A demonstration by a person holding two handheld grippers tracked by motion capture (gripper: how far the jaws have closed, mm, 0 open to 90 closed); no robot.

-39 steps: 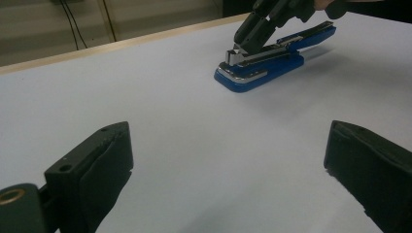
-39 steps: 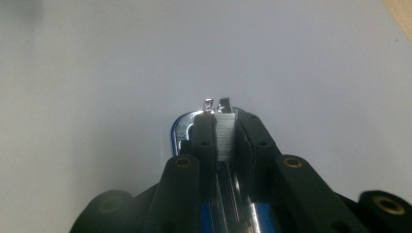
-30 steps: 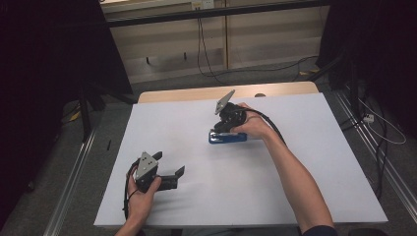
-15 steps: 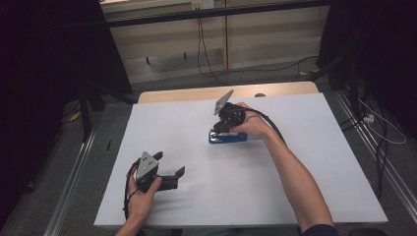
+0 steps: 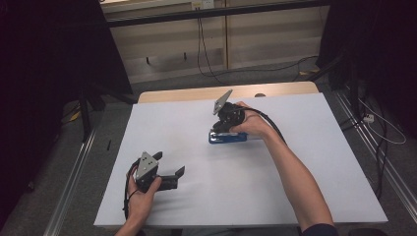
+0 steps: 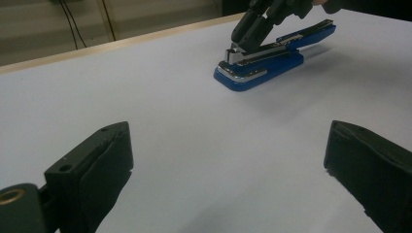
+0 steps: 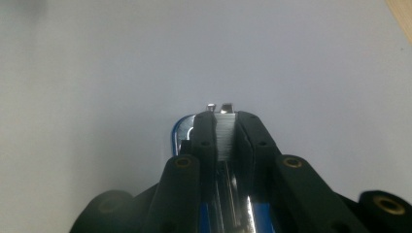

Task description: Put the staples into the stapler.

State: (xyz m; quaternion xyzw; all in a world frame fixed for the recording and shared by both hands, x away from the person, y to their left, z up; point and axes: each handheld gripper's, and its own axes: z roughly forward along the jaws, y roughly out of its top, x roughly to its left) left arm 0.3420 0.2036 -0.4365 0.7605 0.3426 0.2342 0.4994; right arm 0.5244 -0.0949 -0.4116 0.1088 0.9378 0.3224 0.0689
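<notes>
The right gripper [image 7: 226,133] pinches the silver top of the blue stapler [image 5: 227,136] on the white table [image 5: 295,196]. The left gripper [image 6: 228,160] stays wide open, holding nothing. No words can be read.

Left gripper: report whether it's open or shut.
Open. The left gripper has its two jaws spread wide apart, bare white table between them, holding nothing.

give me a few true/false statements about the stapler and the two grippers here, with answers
1. The right gripper is closed on the blue stapler. True.
2. The left gripper is shut. False: its jaws stand wide apart with nothing between them.
3. The stapler lies on the white table cover. True.
4. The left gripper touches the stapler. False: it sits well apart, nearer the person.
5. The stapler is red. False: it is blue with metal parts.
</notes>
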